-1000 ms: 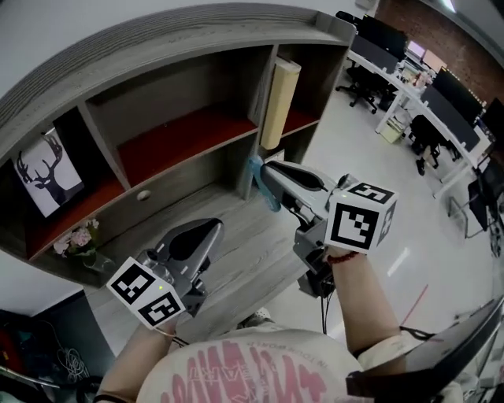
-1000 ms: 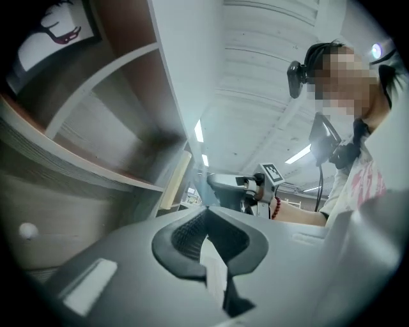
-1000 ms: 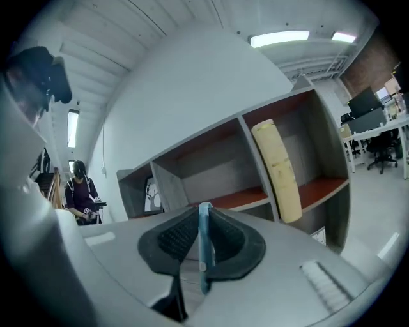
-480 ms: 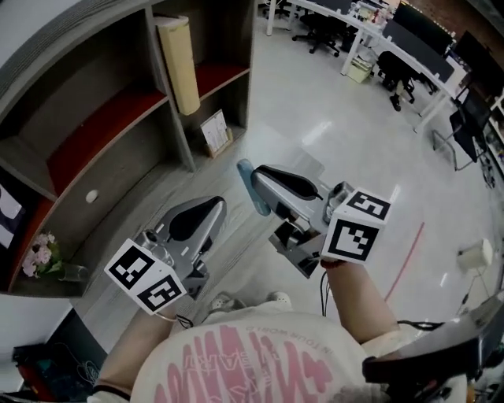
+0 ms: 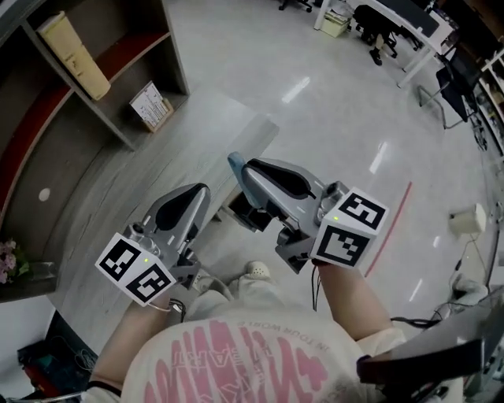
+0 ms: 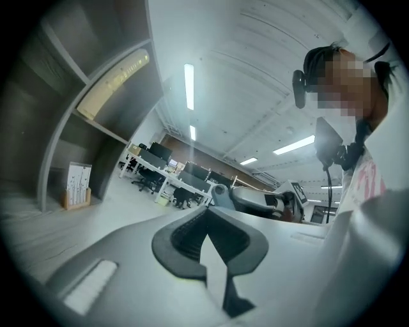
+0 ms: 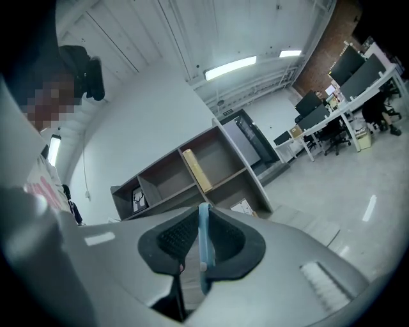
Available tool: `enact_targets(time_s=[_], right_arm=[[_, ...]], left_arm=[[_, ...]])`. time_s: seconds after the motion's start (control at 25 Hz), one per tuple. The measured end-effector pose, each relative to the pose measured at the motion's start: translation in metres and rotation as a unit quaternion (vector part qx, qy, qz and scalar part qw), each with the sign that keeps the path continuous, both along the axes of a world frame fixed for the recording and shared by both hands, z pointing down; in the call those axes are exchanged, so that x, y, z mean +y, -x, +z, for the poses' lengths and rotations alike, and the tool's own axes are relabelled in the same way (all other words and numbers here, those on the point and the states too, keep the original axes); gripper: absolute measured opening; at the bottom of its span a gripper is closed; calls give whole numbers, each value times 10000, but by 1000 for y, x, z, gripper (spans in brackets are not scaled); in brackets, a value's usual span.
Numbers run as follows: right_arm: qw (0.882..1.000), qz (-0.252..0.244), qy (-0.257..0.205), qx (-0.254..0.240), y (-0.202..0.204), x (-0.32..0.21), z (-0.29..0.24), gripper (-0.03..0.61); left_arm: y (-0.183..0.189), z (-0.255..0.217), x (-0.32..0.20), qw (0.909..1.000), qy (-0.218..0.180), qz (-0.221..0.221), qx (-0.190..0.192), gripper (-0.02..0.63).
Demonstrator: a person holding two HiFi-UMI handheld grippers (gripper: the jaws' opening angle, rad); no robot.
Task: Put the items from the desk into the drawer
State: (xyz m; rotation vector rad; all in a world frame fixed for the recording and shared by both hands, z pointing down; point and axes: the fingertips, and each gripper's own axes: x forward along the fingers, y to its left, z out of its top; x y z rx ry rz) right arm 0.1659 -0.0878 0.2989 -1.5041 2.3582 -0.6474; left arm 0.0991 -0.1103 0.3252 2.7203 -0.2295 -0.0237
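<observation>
My right gripper (image 5: 236, 167) points level above the floor and is shut on a thin light-blue strip-like item (image 5: 234, 163). In the right gripper view that blue item (image 7: 204, 237) stands upright between the dark pads (image 7: 176, 239), its tip just past them. My left gripper (image 5: 195, 194) hangs beside it at the left, a little lower. Its jaws are shut with nothing between them (image 6: 206, 225). No desk or drawer shows in any view.
A grey shelf unit (image 5: 118, 118) with red boards stands at the upper left, holding a tall cream box (image 5: 75, 53) and a small card stand (image 5: 150, 106). Office desks and chairs (image 5: 386, 24) lie far off. A red floor line (image 5: 394, 228) and my shoe (image 5: 256, 270) are below.
The view has swung from the shelf out over the open floor. Both grippers have travelled away from the shelf and sunk a little. The blue item stays gripped in the right one.
</observation>
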Motion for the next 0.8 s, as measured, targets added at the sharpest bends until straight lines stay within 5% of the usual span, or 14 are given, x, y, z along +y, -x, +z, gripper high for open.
enact_targets(time_s=[0.48,0.8], right_arm=[[9983,-63,582,-73,-53,15,92,57],[9952,9,958,207,-74,4,169,57]], left_arm=[[0,70,22,9948,457,-799,-433,20],[11,122,37,9881,922,-884,-858,20]])
